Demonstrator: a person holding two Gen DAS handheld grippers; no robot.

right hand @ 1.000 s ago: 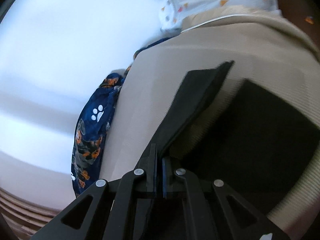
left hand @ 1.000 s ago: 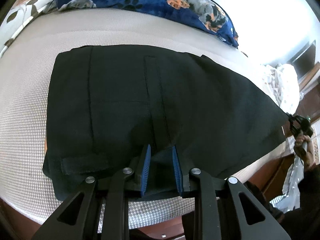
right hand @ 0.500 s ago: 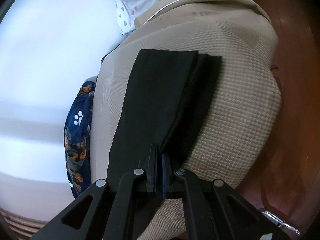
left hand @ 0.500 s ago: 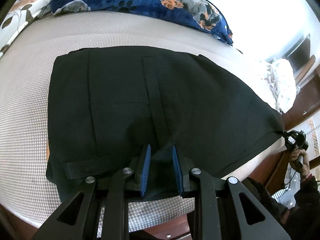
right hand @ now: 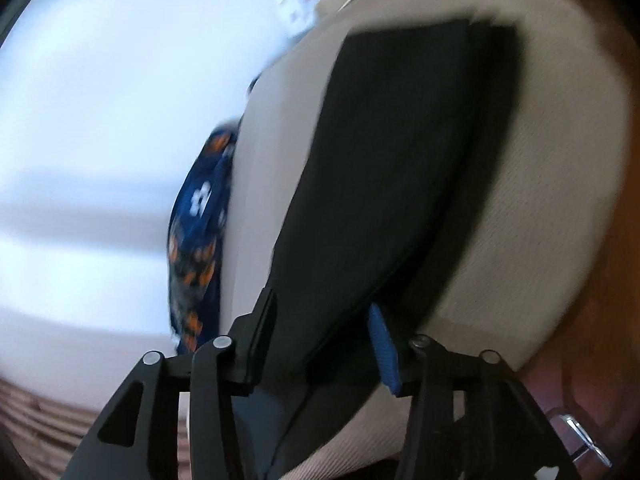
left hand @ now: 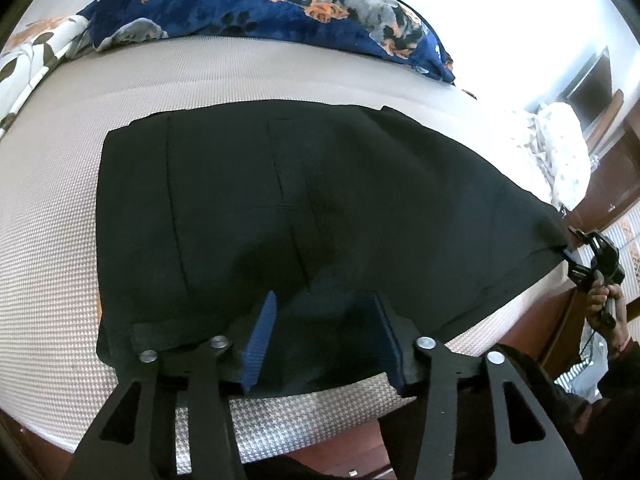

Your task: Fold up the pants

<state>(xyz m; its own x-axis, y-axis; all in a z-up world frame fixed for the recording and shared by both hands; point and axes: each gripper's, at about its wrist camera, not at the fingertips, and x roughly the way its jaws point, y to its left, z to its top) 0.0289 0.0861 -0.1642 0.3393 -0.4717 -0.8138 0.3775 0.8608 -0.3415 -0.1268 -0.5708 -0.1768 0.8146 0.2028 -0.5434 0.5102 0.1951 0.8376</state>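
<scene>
Pants: black woven fabric pants [left hand: 304, 208] lay flat on the beige houndstooth-textured mattress [left hand: 56, 248], waistband end toward the left wrist camera, legs running off to the right; in the right wrist view the same cloth [right hand: 384, 168] stretched away as a long, folded dark strip.
Left gripper: black two-finger left gripper [left hand: 324, 336] had its blue-padded fingers [left hand: 260, 340] spread after just opening; the near edge of the pants lay slack between them, with no pad pressing on it.
Right gripper: black right gripper [right hand: 320, 344] had also just been opening; its jaws stood apart with the leg end between them, not pinched. The picture was blurred.
Hand: a person's hand [left hand: 604, 304] held the right gripper's handle at the mattress's right edge, beside the leg end.
Farther back: a navy fleece blanket printed with dogs and paw marks [left hand: 280, 4] lay bunched along the far side of the mattress.
</scene>
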